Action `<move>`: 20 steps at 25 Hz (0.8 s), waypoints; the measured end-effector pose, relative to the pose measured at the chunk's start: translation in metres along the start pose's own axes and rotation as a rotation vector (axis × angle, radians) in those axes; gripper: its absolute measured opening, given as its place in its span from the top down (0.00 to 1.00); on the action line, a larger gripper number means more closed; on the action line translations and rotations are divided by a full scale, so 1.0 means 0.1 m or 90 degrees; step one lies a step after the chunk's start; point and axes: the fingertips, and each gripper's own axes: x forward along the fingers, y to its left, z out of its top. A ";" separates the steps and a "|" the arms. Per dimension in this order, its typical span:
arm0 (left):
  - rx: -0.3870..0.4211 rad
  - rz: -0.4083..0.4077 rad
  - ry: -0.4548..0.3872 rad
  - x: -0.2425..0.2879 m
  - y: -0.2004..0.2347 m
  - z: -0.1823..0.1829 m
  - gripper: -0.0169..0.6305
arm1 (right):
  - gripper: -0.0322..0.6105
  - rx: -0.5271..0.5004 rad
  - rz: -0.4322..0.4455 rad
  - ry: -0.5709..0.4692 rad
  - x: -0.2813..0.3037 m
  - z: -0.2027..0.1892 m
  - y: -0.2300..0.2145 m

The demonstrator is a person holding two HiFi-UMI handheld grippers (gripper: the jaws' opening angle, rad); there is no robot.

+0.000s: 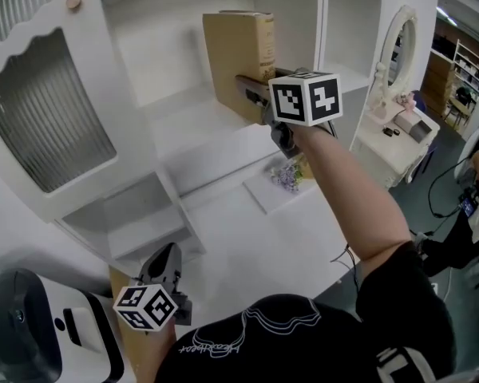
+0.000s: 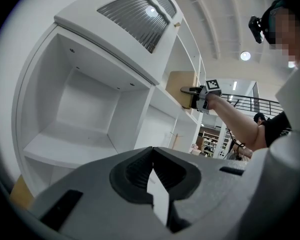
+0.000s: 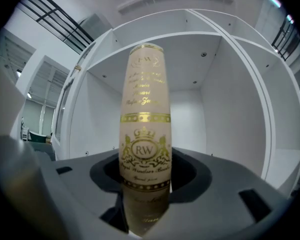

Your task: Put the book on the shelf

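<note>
A tan book (image 1: 238, 54) with gold print on its spine (image 3: 145, 114) stands upright between the jaws of my right gripper (image 1: 249, 92), which is shut on its lower part. The book is raised in front of an upper compartment (image 3: 200, 89) of the white shelf unit (image 1: 195, 130); whether it touches the board I cannot tell. The left gripper view shows the book (image 2: 179, 86) at the shelf's front edge. My left gripper (image 1: 167, 259) hangs low near my body, shut with nothing between its jaws (image 2: 152, 150).
An open cabinet door with ribbed glass (image 1: 48, 110) juts out at the left. A small bunch of flowers (image 1: 287, 175) lies on a lower shelf. A white dressing table with a mirror (image 1: 399, 134) stands at the right, and a white machine (image 1: 32, 333) at the bottom left.
</note>
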 end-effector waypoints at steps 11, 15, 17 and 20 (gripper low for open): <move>-0.027 0.023 -0.021 -0.07 0.27 0.01 0.97 | 0.62 0.005 -0.045 0.020 0.42 0.00 -0.11; -0.040 0.034 -0.031 -0.09 0.34 -0.01 0.97 | 0.61 0.006 -0.058 0.026 0.53 -0.02 -0.15; -0.043 0.038 -0.030 -0.11 0.37 -0.04 0.97 | 0.61 0.007 -0.062 0.027 0.57 -0.02 -0.16; -0.047 0.045 -0.030 -0.15 0.39 -0.07 0.97 | 0.61 0.011 -0.062 0.033 0.59 -0.02 -0.15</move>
